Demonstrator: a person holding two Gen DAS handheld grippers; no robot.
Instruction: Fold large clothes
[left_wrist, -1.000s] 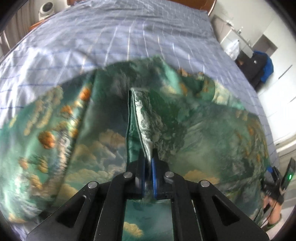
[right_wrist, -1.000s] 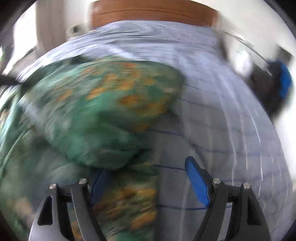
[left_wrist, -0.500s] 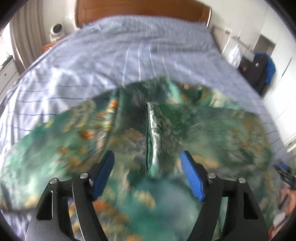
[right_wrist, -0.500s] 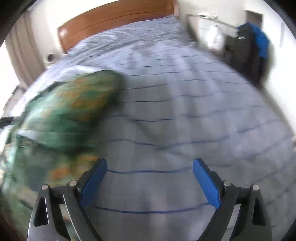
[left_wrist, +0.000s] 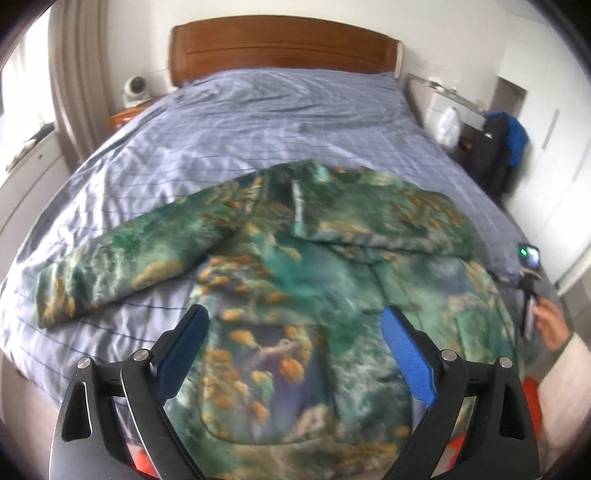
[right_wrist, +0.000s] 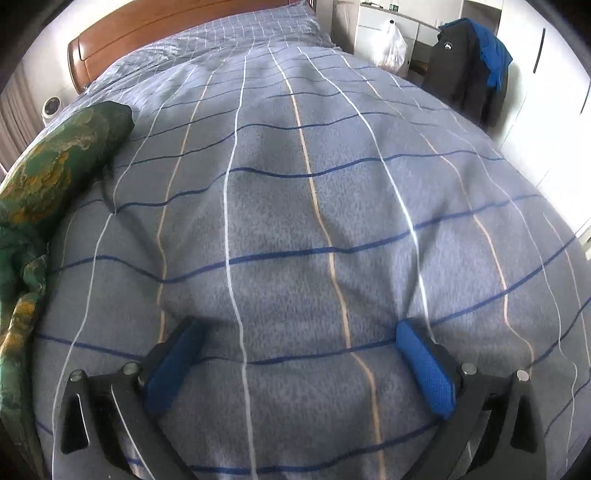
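Note:
A large green jacket (left_wrist: 314, 266) with an orange and white landscape print lies flat on the blue checked bed cover (left_wrist: 258, 122). Its left sleeve (left_wrist: 122, 258) stretches out to the left, and the right sleeve is folded across the chest. My left gripper (left_wrist: 295, 321) hovers above the jacket's lower part, jaws still opening, nothing between them. My right gripper (right_wrist: 295, 328) is low over bare bed cover (right_wrist: 314, 203), jaws still opening and empty. In the right wrist view the jacket (right_wrist: 48, 173) shows only at the left edge.
A wooden headboard (left_wrist: 280, 48) closes the far end of the bed. A nightstand with a small white fan (left_wrist: 135, 88) stands at the left. A dark and blue jacket (right_wrist: 469, 70) hangs on the right beside a white plastic bag (right_wrist: 391, 44). A person's hand (left_wrist: 550, 325) holds a small device at the right edge.
My left gripper let go of the jacket's fold, opened wide and pulled back and up, so the whole jacket shows. My right gripper swung right, away from the jacket, over bare cover, opening wider.

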